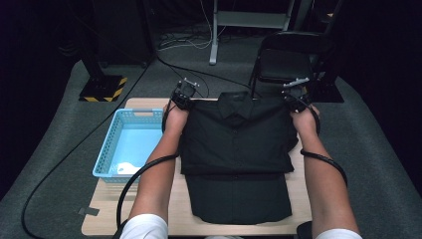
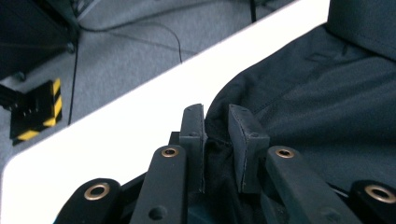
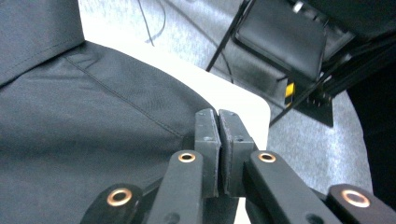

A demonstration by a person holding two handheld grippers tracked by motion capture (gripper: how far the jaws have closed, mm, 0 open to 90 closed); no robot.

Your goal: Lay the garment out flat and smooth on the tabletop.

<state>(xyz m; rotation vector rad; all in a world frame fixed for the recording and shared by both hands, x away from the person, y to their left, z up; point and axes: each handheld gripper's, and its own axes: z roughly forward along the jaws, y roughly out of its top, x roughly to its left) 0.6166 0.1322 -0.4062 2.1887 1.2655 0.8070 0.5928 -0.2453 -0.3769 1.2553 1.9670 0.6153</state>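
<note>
Left gripper [image 2: 215, 135]: jaws slightly apart with a bunch of the black shirt [image 2: 317, 107] pinched between them at the shoulder edge. Right gripper [image 3: 218, 130]: jaws pressed together at the opposite shoulder edge, evidently nipping a thin layer of fabric. In the high view both grippers, left [image 1: 182, 94] and right [image 1: 295, 92], sit at the far corners of the shirt [image 1: 234, 149], which lies flat on the table [image 1: 109, 209], collar away from the person, upper part folded over the lower.

Risks, as judged: the left hold looks loose and bulky, so cloth could slip out under tension and the fold would drop unevenly. The right hold is very shallow; a pull could release the seam. Uneven lifting of the two hands would skew the fold line or drag the lower layer across the smooth top.

Surface: pale wooden table, glossy. A light blue plastic basket [image 1: 124, 144] stands just left of the shirt, with a white item inside.

Room: grey carpet, trailing cables, a black chair [image 1: 283, 59] beyond the table, a yellow-and-black striped stand base [image 1: 104, 88], dark surroundings
</note>
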